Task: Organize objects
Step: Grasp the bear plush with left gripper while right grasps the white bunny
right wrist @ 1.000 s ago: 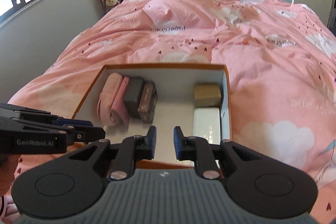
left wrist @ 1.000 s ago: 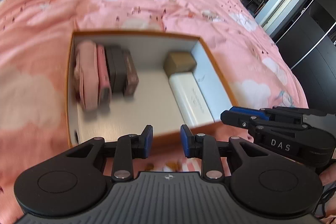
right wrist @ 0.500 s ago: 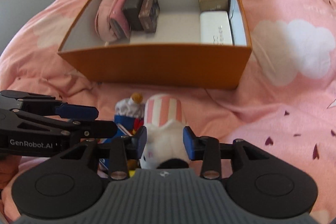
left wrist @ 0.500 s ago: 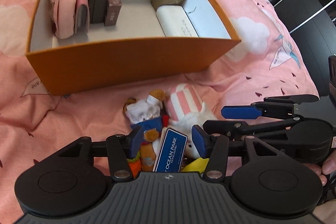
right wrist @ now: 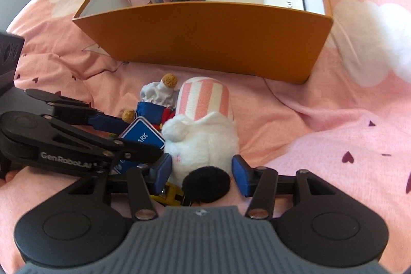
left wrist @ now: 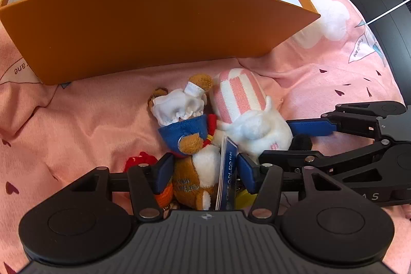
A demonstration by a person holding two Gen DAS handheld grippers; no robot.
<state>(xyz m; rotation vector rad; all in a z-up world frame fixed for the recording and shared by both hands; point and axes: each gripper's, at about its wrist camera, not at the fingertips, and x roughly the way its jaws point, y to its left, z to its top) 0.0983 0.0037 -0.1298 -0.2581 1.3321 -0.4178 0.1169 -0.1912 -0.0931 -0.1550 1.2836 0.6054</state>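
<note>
Two grippers stand spread apart on the pink duvet (right wrist: pixel 359 120): the left gripper (left wrist: pixel 203 172) around the bear plush (left wrist: pixel 195 171), the right gripper (right wrist: pixel 201 172) around the white plush (right wrist: pixel 205 138), with the orange box (right wrist: pixel 205 37) just ahead.

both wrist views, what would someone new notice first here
The orange box on the pink bedspread, with wallets and small cases stood inside. In front of it lies a huddle of plush toys: a white plush with a pink-striped hat between the open right gripper, and a brown bear plush between the open left gripper.
</note>
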